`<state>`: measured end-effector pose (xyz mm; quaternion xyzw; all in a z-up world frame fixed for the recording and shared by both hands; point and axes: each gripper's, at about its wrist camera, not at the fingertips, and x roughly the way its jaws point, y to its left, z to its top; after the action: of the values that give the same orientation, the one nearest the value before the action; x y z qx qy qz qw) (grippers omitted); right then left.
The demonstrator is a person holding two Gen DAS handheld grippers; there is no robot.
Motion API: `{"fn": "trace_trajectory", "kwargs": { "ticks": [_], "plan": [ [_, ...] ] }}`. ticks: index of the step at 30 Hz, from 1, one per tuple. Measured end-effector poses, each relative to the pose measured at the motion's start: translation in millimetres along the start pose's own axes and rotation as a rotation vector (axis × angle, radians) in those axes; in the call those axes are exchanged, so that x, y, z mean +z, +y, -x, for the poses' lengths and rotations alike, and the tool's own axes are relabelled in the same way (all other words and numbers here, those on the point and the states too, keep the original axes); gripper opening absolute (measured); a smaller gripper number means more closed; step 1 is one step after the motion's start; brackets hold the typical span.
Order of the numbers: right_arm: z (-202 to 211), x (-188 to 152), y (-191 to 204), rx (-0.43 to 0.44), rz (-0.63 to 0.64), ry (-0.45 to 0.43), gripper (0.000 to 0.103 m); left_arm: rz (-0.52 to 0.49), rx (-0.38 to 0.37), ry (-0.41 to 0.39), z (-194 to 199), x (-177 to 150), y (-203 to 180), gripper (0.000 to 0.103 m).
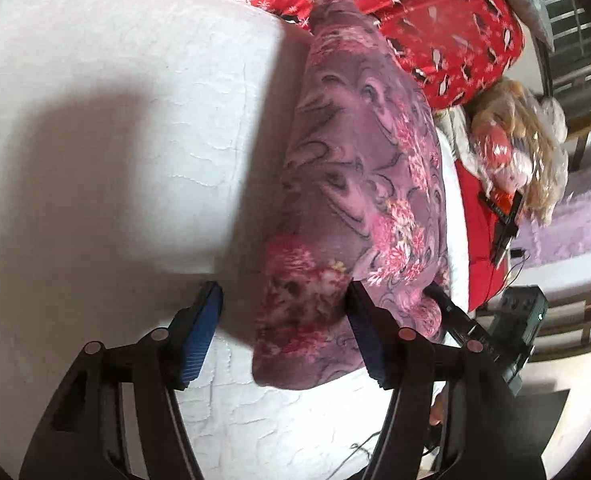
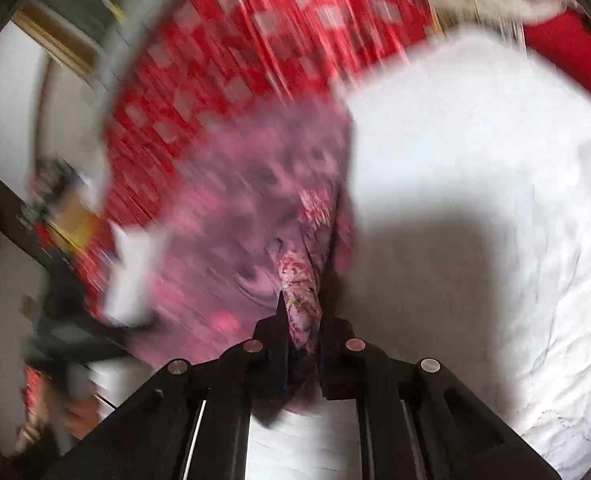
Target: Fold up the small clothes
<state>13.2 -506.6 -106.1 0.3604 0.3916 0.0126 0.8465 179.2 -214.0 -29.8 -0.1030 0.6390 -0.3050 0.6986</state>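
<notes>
Nearest, a rolled edge of the purple floral garment (image 2: pixel 301 280) is pinched by the nearly closed right gripper (image 2: pixel 301 320), while the left gripper (image 1: pixel 283 312) is held wide, the cloth's near corner between its pads but not pressed. Beyond, the garment is spread along the white mattress (image 1: pixel 115 120) toward a red blanket (image 1: pixel 435 12). With one corner gripped, the fold may be skewed.

Each gripper (image 1: pixel 283 300) (image 2: pixel 300 312) is built of black angular plastic arms, fastened by round silver and copper-toned pivot screws; ribbed blue pads (image 1: pixel 199 336) are fitted.
</notes>
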Motion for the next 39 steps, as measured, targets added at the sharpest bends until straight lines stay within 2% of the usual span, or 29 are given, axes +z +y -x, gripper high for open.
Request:
{"fn": "trace_trajectory", "kwargs": {
  "ticks": [2,4,5,7,9,10,11,12,14,16,17,18,20,21,22,23,25,27,30,32,33,34,35,36,37,38,39],
  "plan": [
    [14,4,-8,0.072,-0.101,-0.045,0.020,-0.004,0.018,-0.007,4,1,0,0.063],
    [30,4,-11,0.124,-0.140,-0.102,0.024,-0.001,0.014,0.000,3,2,1,0.063],
    [36,2,-11,0.141,-0.145,-0.112,0.036,0.005,0.011,0.001,3,1,3,0.063],
    [37,-4,-6,0.155,-0.132,-0.099,0.047,0.017,0.006,-0.003,2,0,5,0.063],
    [26,-12,4,0.117,-0.064,-0.001,0.043,0.012,0.013,-0.006,2,0,4,0.063],
    [26,-15,7,0.101,-0.023,0.022,0.010,0.006,0.019,-0.006,2,0,3,0.063],
    [27,-13,15,0.091,0.043,0.029,0.004,0.003,0.022,-0.006,2,0,2,0.063],
    [36,-10,23,0.087,0.095,-0.009,0.004,0.004,0.022,-0.007,2,0,2,0.063],
    [63,0,28,0.146,0.102,-0.124,0.003,0.013,0.018,-0.005,2,-1,4,0.063],
    [73,8,20,0.147,0.080,-0.164,0.003,0.015,0.017,0.000,2,0,5,0.064],
    [69,7,14,0.124,0.074,-0.149,0.003,0.007,0.021,0.004,2,0,4,0.064],
    [59,4,8,0.070,0.077,-0.098,0.004,-0.005,0.026,0.008,2,0,3,0.064],
    [26,-8,-2,-0.056,0.114,0.075,0.006,-0.029,0.043,0.018,7,0,-1,0.064],
    [24,-10,-3,-0.060,0.114,0.086,0.007,-0.040,0.042,0.010,11,0,-3,0.062],
    [31,-7,-3,-0.044,0.103,0.054,0.014,-0.062,0.023,-0.017,21,0,-7,0.062],
    [41,-1,-1,-0.041,0.085,0.009,0.015,-0.092,-0.005,-0.054,33,4,-15,0.062],
    [62,18,6,0.007,0.052,-0.129,0.028,-0.119,-0.011,-0.107,48,19,-31,0.062],
    [70,39,19,0.067,0.053,-0.211,0.032,-0.144,-0.003,-0.141,52,38,-47,0.062],
    [42,69,42,0.086,0.086,-0.227,0.032,-0.176,0.065,-0.163,34,72,-67,0.063],
    [12,74,49,0.076,0.098,-0.203,0.031,-0.183,0.168,-0.151,8,88,-64,0.063],
    [-9,75,48,0.054,0.103,-0.151,0.031,-0.181,0.216,-0.137,-3,93,-60,0.063],
    [-30,76,51,-0.001,0.110,-0.068,0.026,-0.163,0.275,-0.087,-23,100,-47,0.065],
    [-49,71,50,-0.044,0.140,-0.008,0.026,-0.128,0.245,-0.050,-32,101,-37,0.065],
    [-39,65,51,-0.039,0.172,-0.053,0.027,-0.090,0.186,-0.064,-28,102,-28,0.065],
    [-32,69,55,-0.027,0.190,-0.046,0.031,-0.070,0.139,-0.079,-20,104,-25,0.065],
    [-22,80,56,0.003,0.181,-0.053,0.031,-0.071,0.115,-0.092,-15,106,-25,0.064],
    [-14,89,55,0.029,0.161,-0.103,0.031,-0.081,0.098,-0.108,-10,108,-27,0.064]
  ]
}}
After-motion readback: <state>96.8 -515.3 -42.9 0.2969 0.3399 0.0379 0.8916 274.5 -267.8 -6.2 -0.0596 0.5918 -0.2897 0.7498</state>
